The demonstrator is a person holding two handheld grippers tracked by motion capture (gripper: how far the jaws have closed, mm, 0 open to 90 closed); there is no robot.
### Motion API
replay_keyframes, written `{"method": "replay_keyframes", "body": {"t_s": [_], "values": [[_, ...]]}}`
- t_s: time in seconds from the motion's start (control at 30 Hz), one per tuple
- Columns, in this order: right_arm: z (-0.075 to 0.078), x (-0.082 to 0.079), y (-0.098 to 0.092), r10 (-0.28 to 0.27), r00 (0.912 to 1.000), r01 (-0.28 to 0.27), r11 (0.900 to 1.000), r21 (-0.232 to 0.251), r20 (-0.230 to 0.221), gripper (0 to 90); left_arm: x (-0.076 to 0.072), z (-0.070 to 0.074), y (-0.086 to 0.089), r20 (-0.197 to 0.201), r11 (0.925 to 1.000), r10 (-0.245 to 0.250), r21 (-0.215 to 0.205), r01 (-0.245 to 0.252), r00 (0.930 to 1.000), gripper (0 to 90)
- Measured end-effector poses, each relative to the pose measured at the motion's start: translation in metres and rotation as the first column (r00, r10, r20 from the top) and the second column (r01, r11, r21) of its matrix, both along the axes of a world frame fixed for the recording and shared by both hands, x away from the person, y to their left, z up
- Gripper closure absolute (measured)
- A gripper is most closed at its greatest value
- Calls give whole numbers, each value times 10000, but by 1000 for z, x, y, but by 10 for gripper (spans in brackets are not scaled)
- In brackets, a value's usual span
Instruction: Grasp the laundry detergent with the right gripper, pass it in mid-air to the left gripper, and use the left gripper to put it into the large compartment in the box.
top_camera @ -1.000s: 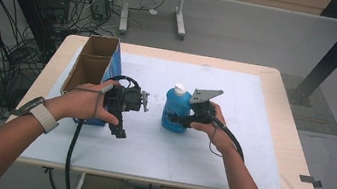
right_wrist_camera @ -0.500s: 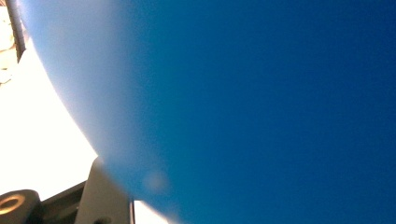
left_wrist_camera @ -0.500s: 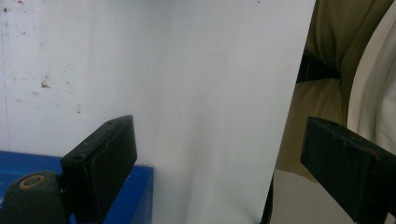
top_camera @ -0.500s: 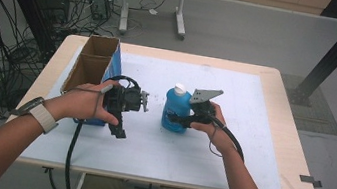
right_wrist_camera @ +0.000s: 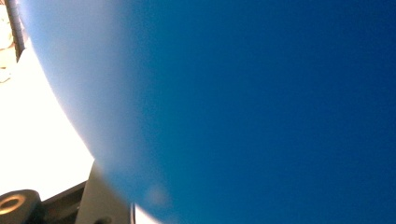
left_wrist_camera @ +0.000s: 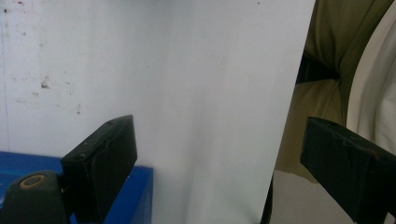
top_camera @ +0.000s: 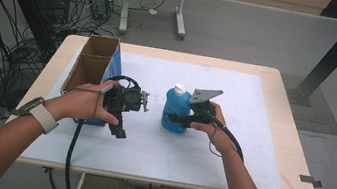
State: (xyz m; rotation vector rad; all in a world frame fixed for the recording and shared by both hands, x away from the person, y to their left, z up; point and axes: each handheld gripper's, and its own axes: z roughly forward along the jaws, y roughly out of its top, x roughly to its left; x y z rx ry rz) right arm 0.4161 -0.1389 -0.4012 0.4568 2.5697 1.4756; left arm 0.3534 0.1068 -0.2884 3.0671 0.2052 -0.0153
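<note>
We hold the right gripper [top_camera: 179, 120] against the lower body of a blue plastic bottle [top_camera: 176, 108] with a white cap [top_camera: 180, 89], which stands upright near the middle of the white mat [top_camera: 231, 134] on the wooden table [top_camera: 298, 159]. Its jaws are clamped on the bottle, and in the right gripper view the blue bottle wall [right_wrist_camera: 261, 102] sits so close that it blurs. The grey three-cornered plate [top_camera: 205, 96] rises just above our right hand [top_camera: 207, 123].

We hold the left gripper [top_camera: 119, 130] well apart from the bottle, to its left, above the mat. In the left gripper view its two black jaws stand wide apart and released, with nothing between them but white mat [left_wrist_camera: 187, 93]. Just beside our left hand [top_camera: 86, 105], an open cardboard box with blue sides [top_camera: 90, 70] stands at the mat's left edge.
</note>
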Motion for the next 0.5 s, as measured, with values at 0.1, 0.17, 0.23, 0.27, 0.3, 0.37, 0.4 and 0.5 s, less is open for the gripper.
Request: {"method": "replay_keyframes", "body": {"t_s": [0.1,0.17,0.23,0.27,0.3,0.37,0.4,0.5], "values": [[1,-1,1,5,10000,-4,10000,-83,49,430,-1,1,0,39,10000,15,6,-15,10000,112],[2,-2,1,76,10000,-76,9999,-132,19,431,-2,2,0,27,10000,60,18,-60,10000,112],[3,-3,0,106,9999,-106,9998,-147,-9,431,-3,2,0,47,10000,73,23,-74,10000,111],[4,-4,-1,107,9999,-107,9998,-166,29,431,-4,3,0,37,9999,107,25,-107,9999,111],[4,-4,-1,107,9999,-107,9998,-166,29,431,-4,3,0,37,9999,107,25,-107,9999,111],[8,-7,-3,133,9999,-132,9998,-113,52,431,-5,5,0,45,9999,113,52,-113,9999,109],[8,-7,-3,133,9999,-132,9998,-113,52,431,-5,5,0,45,9999,113,52,-113,9999,109],[14,-10,-6,193,9998,-192,9998,-84,75,431,-7,8,-1,85,9999,164,44,-164,9998,108]]}}
